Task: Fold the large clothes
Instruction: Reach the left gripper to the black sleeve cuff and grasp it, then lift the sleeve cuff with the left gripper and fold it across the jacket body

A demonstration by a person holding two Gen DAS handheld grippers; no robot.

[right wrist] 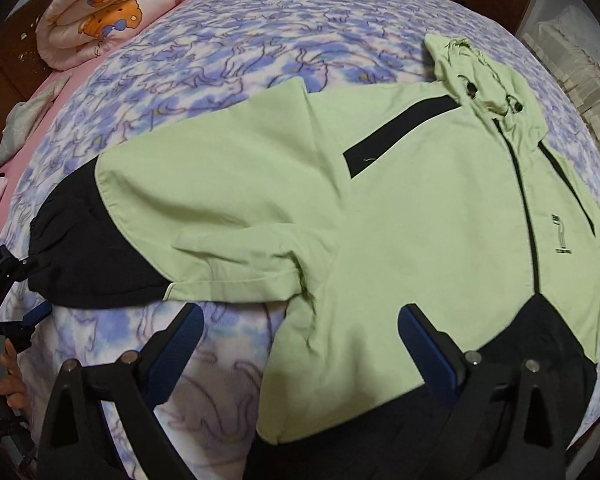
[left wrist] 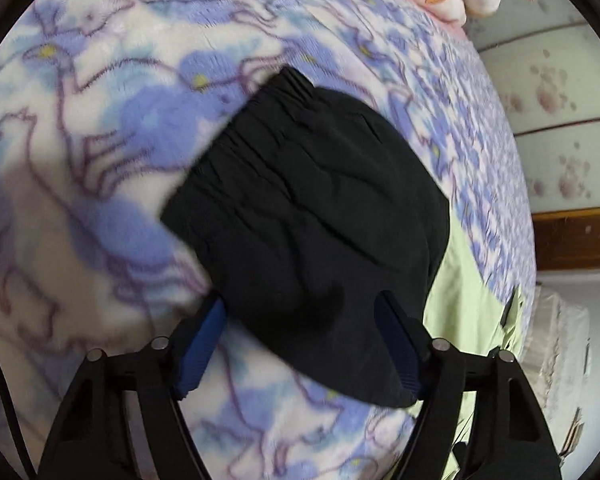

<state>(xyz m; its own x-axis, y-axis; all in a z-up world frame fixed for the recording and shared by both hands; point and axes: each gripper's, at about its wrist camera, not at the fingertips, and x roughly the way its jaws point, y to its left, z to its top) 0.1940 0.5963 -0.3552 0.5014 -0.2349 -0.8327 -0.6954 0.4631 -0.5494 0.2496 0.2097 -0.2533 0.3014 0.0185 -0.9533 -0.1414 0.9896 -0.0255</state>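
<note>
Lying face up and spread flat on the blue-and-white patterned blanket, the light green jacket shows no finished fold yet, so the task looks to be at its very start. In the right wrist view its hood points toward one o'clock, the zipper runs down toward five o'clock, and one sleeve stretches out to nine o'clock, ending in a black cuff. That sleeve is still extended, the hood is not tucked, and the body has not been doubled over.

The left gripper stands with its blue pads on either side of the black sleeve end. The pad at seven o'clock is clear of the cloth, so the tongs are apart and not yet pinching, though the fabric lies between them. The right gripper is wide open over the lower side of the jacket body, near the black hem at five o'clock, holding nothing.

A rolled quilt with bear prints sits at eleven o'clock, well apart from the jacket. What remains, by my reading, is bringing in both sleeves, then folding the body and hood.
</note>
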